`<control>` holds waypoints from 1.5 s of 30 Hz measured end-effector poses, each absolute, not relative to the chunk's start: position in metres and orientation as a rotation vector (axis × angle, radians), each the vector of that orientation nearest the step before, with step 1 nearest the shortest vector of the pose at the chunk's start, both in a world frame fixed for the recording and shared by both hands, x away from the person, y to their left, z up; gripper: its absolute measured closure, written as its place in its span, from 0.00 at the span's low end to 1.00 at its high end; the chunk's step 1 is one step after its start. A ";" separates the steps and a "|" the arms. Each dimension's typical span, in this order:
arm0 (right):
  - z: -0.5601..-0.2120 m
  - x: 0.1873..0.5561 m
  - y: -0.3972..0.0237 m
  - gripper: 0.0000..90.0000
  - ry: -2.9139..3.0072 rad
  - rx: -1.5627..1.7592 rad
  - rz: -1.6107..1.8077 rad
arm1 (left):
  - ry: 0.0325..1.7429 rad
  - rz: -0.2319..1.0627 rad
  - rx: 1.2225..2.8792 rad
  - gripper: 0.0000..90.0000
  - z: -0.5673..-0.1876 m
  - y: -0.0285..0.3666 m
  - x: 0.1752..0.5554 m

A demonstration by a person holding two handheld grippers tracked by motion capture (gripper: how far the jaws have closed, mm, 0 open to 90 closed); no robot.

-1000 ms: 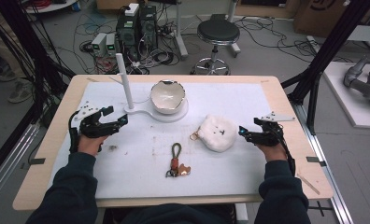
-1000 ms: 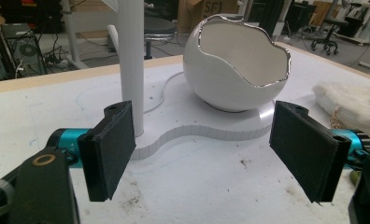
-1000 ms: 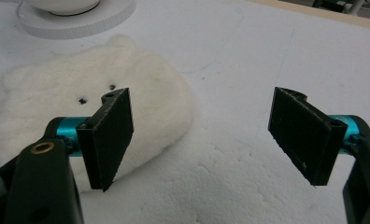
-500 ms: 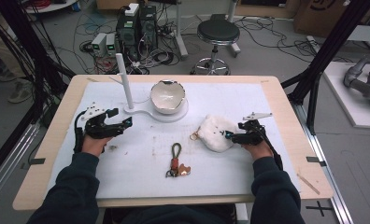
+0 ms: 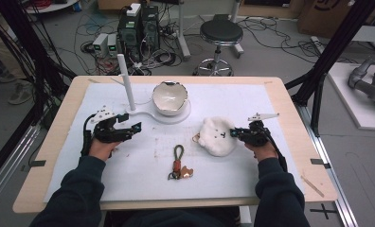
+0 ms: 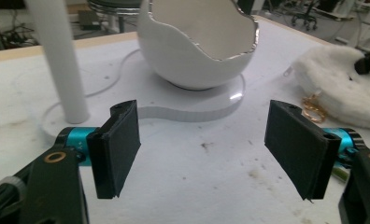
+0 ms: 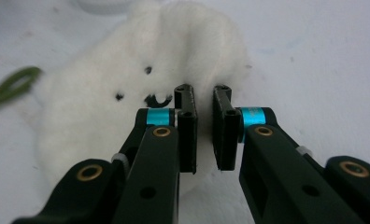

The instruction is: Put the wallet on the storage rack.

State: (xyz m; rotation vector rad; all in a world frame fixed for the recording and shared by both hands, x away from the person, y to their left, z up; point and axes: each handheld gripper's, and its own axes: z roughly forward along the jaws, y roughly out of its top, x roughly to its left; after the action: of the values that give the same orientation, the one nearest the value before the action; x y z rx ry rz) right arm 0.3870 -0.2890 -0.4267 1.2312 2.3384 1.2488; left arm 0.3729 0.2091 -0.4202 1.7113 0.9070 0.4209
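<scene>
Fluffy white plush keychain (image 5: 216, 136) lies on the white mat (image 5: 280, 161), centre-right, just below the stand base. R gripper (image 5: 235, 133) is at its right edge; in the right gripper view the jaws sit nearly together w/ a fold of fur pinched between them, so prob clamped on the plush (image 7: 141, 93), not lifted yet. L gripper (image 5: 134, 126) rests mid-left, jaws wide apart, holding nothing, pointing toward the eggshell bowl (image 6: 199, 44) and the white post (image 6: 59, 56). Leather key strap (image 5: 178, 163) lies untouched, front of centre. Progress: early — grasp made, pickup and placing still left; strap not started.
</scene>
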 end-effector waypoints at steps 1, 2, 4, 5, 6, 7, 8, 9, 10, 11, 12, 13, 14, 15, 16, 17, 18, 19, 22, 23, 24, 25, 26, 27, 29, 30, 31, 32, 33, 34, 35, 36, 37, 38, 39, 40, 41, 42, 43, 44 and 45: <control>-0.424 0.385 -0.288 0.93 2.324 1.206 1.284 | 0.907 0.421 1.711 0.33 -0.420 0.209 0.373; -0.420 0.384 -0.287 0.93 2.307 1.173 1.313 | 0.882 0.393 1.712 0.34 -0.420 0.203 0.373; -0.417 0.382 -0.285 0.93 2.291 1.146 1.335 | 0.868 0.376 1.715 0.34 -0.420 0.198 0.373; -0.412 0.378 -0.280 0.94 2.259 1.088 1.379 | 0.850 0.347 1.713 0.35 -0.420 0.191 0.372; -0.410 0.377 -0.278 0.94 2.250 1.076 1.390 | 0.850 0.347 1.713 0.35 -0.420 0.191 0.372; -0.408 0.376 -0.275 0.94 2.238 1.059 1.404 | 0.802 0.313 1.710 0.34 -0.420 0.181 0.371; -0.408 0.376 -0.275 0.94 2.238 1.059 1.404 | 0.802 0.313 1.710 0.33 -0.420 0.181 0.371; -0.407 0.375 -0.273 0.94 2.226 1.045 1.420 | 0.783 0.309 1.712 0.33 -0.419 0.174 0.371; -0.405 0.374 -0.271 0.94 2.215 1.030 1.440 | 0.766 0.294 1.713 0.30 -0.418 0.168 0.370; -0.403 0.373 -0.269 0.94 2.202 1.024 1.464 | 0.751 0.286 1.712 0.29 -0.417 0.163 0.369; -0.401 0.372 -0.268 0.94 2.191 1.015 1.493 | 0.738 0.280 1.711 0.29 -0.417 0.157 0.368; -0.400 0.371 -0.266 0.94 2.175 1.005 1.523 | 0.723 0.279 1.725 0.28 -0.417 0.151 0.368; -0.397 0.369 -0.264 0.94 2.163 0.996 1.551 | 0.710 0.270 1.733 0.28 -0.417 0.146 0.367; -0.395 0.368 -0.262 0.94 2.151 0.984 1.578 | 0.702 0.257 1.742 0.28 -0.418 0.141 0.367; -0.392 0.366 -0.257 0.94 2.135 0.958 1.626 | 0.692 0.234 1.754 0.28 -0.420 0.133 0.367; -0.392 0.366 -0.257 0.94 2.135 0.958 1.626 | 0.692 0.234 1.754 0.28 -0.420 0.133 0.367; -0.390 0.365 -0.250 0.94 2.136 0.936 1.669 | 0.685 0.218 1.762 0.28 -0.421 0.128 0.367; -0.390 0.364 -0.248 0.94 2.138 0.932 1.681 | 0.680 0.208 1.765 0.28 -0.422 0.125 0.367; -0.388 0.361 -0.236 0.94 2.160 0.888 1.724 | 0.657 0.181 1.784 0.28 -0.424 0.117 0.365; -0.388 0.361 -0.236 0.94 2.160 0.888 1.724 | 0.652 0.177 1.789 0.28 -0.425 0.115 0.365; -0.388 0.360 -0.231 0.94 2.172 0.867 1.750 | 0.646 0.170 1.796 0.28 -0.426 0.113 0.365; -0.387 0.359 -0.224 0.94 2.191 0.828 1.781 | 0.641 0.157 1.797 0.28 -0.427 0.112 0.365; -0.387 0.359 -0.224 0.94 2.191 0.828 1.781 | 0.634 0.141 1.800 0.28 -0.427 0.110 0.365; -0.387 0.357 -0.217 0.94 2.221 0.789 1.801 | 0.608 0.110 1.813 0.32 -0.428 0.108 0.364; -0.387 0.356 -0.214 0.94 2.235 0.777 1.796 | 0.569 0.093 1.827 0.42 -0.428 0.108 0.363; -0.387 0.356 -0.211 0.94 2.255 0.748 1.786 | 0.533 0.102 1.856 0.56 -0.427 0.107 0.360; -0.388 0.355 -0.208 0.94 2.270 0.736 1.779 | 0.526 0.116 1.875 0.66 -0.427 0.107 0.359; -0.388 0.355 -0.207 0.94 2.279 0.726 1.759 | 0.518 0.126 1.884 0.76 -0.426 0.107 0.359; -0.388 0.356 -0.207 0.93 2.292 0.719 1.715 | 0.515 0.135 1.884 0.83 -0.425 0.108 0.358; -0.389 0.356 -0.207 0.92 2.297 0.712 1.691 | 0.515 0.142 1.884 0.84 -0.425 0.109 0.358; -0.389 0.356 -0.207 0.92 2.297 0.712 1.691 | 0.513 0.151 1.880 0.84 -0.424 0.110 0.358; -0.390 0.357 -0.207 0.89 2.316 0.689 1.604 | 0.511 0.162 1.883 0.85 -0.424 0.111 0.358; -0.390 0.357 -0.207 0.89 2.316 0.689 1.604 | 0.512 0.169 1.887 0.85 -0.424 0.111 0.358; -0.391 0.357 -0.207 0.89 2.324 0.689 1.576 | 0.511 0.177 1.891 0.86 -0.424 0.112 0.358; -0.393 0.359 -0.208 0.88 2.345 0.688 1.543 | 0.511 0.188 1.892 0.86 -0.423 0.113 0.358; -0.394 0.359 -0.207 0.89 2.373 0.669 1.502 | 0.514 0.194 1.888 0.86 -0.423 0.114 0.358; -0.394 0.359 -0.207 0.89 2.378 0.661 1.500 | 0.519 0.203 1.874 0.86 -0.422 0.115 0.358; -0.394 0.359 -0.206 0.90 2.379 0.646 1.499 | 0.519 0.203 1.874 0.86 -0.422 0.115 0.358; -0.394 0.359 -0.206 0.90 2.379 0.646 1.499 | 0.523 0.207 1.868 0.86 -0.421 0.116 0.359; -0.394 0.358 -0.205 0.91 2.384 0.632 1.492 | 0.531 0.206 1.852 0.86 -0.420 0.118 0.359; -0.395 0.357 -0.204 0.92 2.397 0.592 1.466 | 0.540 0.207 1.844 0.86 -0.419 0.120 0.360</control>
State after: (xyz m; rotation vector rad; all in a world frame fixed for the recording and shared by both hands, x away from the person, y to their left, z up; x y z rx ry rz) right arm 0.3575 -0.2040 -0.3946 0.5920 2.3971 1.4665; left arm 0.3599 0.1202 -0.4192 1.8438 0.5401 0.2069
